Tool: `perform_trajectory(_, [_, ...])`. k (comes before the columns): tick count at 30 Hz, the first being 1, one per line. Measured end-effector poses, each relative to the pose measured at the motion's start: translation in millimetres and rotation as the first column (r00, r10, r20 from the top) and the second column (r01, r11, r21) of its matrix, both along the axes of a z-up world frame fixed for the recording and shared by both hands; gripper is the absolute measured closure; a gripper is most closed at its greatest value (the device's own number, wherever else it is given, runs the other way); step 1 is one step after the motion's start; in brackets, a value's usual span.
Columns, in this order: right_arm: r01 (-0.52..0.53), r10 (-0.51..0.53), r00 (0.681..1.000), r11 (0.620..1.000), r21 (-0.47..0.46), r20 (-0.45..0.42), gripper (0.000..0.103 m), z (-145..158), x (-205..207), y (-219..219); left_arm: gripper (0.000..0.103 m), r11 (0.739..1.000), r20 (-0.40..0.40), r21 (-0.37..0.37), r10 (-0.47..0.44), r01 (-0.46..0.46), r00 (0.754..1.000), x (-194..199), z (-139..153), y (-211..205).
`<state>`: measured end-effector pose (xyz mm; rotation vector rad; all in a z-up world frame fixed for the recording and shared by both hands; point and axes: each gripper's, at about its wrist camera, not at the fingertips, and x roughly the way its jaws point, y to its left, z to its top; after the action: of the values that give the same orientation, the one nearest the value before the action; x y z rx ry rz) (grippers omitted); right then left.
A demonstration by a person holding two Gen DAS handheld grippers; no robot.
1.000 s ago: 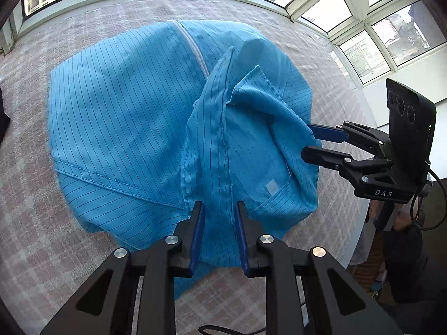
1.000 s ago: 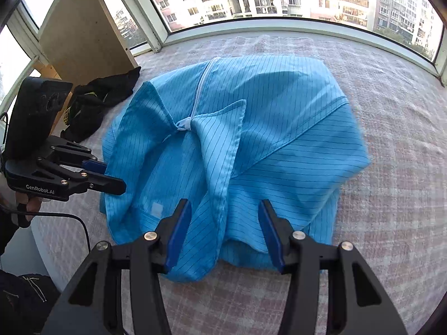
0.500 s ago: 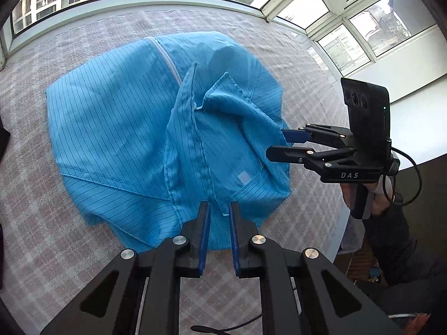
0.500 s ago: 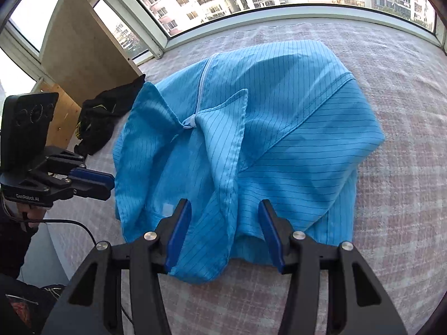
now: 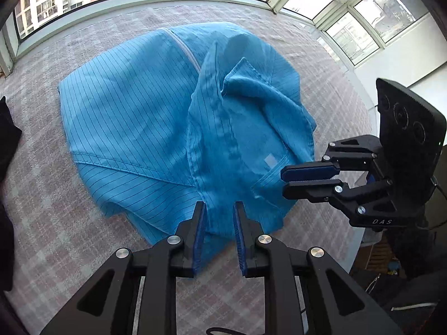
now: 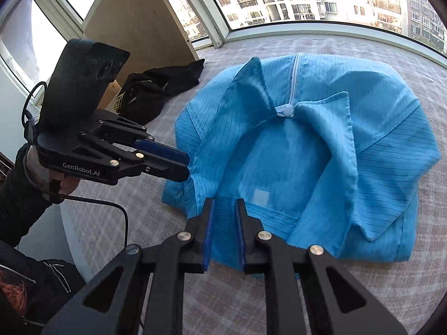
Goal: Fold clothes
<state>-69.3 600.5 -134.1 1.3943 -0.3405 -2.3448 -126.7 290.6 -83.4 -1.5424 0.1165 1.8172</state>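
A blue pinstriped zip jacket (image 5: pixel 139 122) lies partly folded on the checked cloth, its collar end bunched toward me. It also shows in the right wrist view (image 6: pixel 363 145). My left gripper (image 5: pixel 219 212) is shut on the jacket's near hem fold. It shows from the side in the right wrist view (image 6: pixel 185 164), pinching the jacket's left edge. My right gripper (image 6: pixel 224 209) is shut on the jacket's collar edge beside a small white label (image 6: pixel 261 195). In the left wrist view the right gripper (image 5: pixel 283 180) grips the right edge.
A black garment (image 6: pixel 156 89) lies at the far left beside a wooden board (image 6: pixel 139 22). The checked table cloth (image 5: pixel 56 223) ends close to me at a curved edge. Windows ring the far side.
My right gripper has gone from wide open to shut on the collar edge and moved in close. My left gripper stays shut on the hem, and the camera views came nearer.
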Motion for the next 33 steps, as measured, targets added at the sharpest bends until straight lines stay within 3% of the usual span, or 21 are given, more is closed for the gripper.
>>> perform_trajectory(4, [-0.100, 0.099, 0.995, 0.994, 0.047, 0.033, 0.089, -12, -10, -21, 0.085, 0.997, -0.007, 0.001, -0.077, 0.077, 0.997, 12, -4, 0])
perform_trajectory(11, [-0.098, 0.100, 0.992, 0.995, -0.023, 0.071, 0.088, -12, -15, -20, 0.085, 0.985, 0.006, -0.022, -0.171, 0.171, 0.985, 23, -25, 22])
perform_trajectory(20, [-0.139, 0.141, 0.988, 0.990, -0.032, 0.066, 0.088, 4, -13, -29, 0.085, 0.981, -0.029, 0.030, -0.193, 0.193, 0.981, 19, -27, 36])
perform_trajectory(23, [-0.145, 0.149, 0.987, 0.988, -0.059, 0.068, 0.088, 8, -9, -26, 0.085, 0.979, -0.027, 0.022, -0.200, 0.201, 0.979, 23, -27, 33])
perform_trajectory(27, [-0.194, 0.196, 0.975, 0.981, -0.030, 0.106, 0.088, 5, 2, -33, 0.085, 0.979, -0.020, 0.001, -0.204, 0.204, 0.979, 27, -26, 25])
perform_trajectory(29, [-0.138, 0.140, 0.987, 0.990, -0.032, 0.075, 0.088, 12, 12, -17, 0.085, 0.980, -0.029, -0.003, -0.199, 0.199, 0.979, 29, -17, 18])
perform_trajectory(31, [-0.013, 0.014, 0.999, 0.999, -0.035, 0.029, 0.088, 23, 20, 16, 0.085, 0.982, -0.054, -0.005, -0.187, 0.187, 0.981, 27, -6, 13])
perform_trajectory(33, [0.118, -0.118, 0.993, 0.993, 0.010, -0.009, 0.078, 28, 25, 45, 0.085, 0.988, -0.072, 0.017, -0.152, 0.154, 0.986, 25, 7, 11])
